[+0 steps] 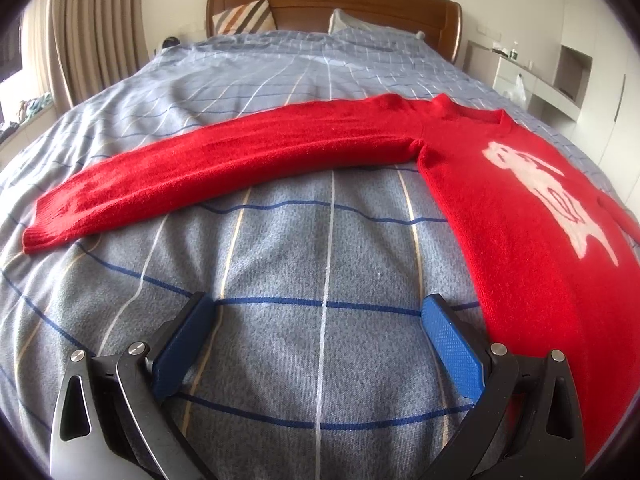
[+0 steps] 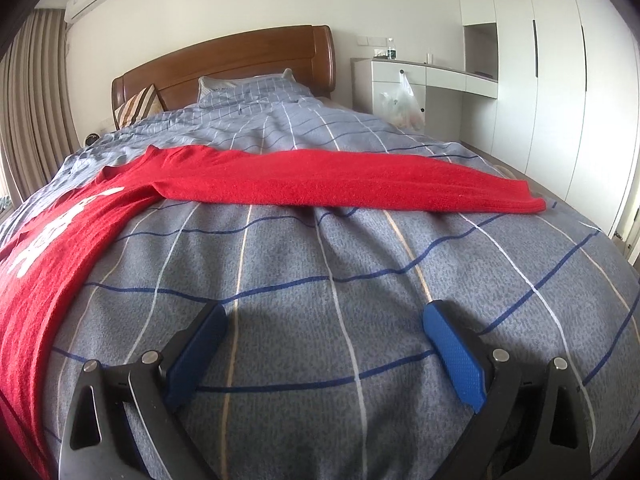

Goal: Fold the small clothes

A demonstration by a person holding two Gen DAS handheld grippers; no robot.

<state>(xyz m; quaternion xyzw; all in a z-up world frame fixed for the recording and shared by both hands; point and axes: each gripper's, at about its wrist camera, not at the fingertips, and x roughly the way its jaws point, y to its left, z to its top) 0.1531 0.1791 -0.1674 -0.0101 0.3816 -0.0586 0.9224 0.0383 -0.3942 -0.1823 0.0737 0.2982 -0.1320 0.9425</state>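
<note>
The red sweater (image 1: 520, 208) lies spread flat on the bed (image 1: 280, 240), front up with its white motif showing and both sleeves stretched straight out to the sides. The left tool (image 1: 320, 320) stands wide over bare bedcover with nothing between its pads; the sweater's side edge runs just beside its right finger, and one sleeve (image 1: 224, 164) lies ahead of it, the cuff off to the front left. The right tool (image 2: 324, 328) is likewise wide and empty, with the body of the sweater off to its left and the other sleeve (image 2: 344, 188) crossing ahead, cuff to the front right. Folding appears not yet begun. A sound first move would be to take each sleeve near its cuff, pinching only the knit and not the cover beneath, then lift just enough to clear the bed and lay it flat across the chest without dragging the body askew.
</note>
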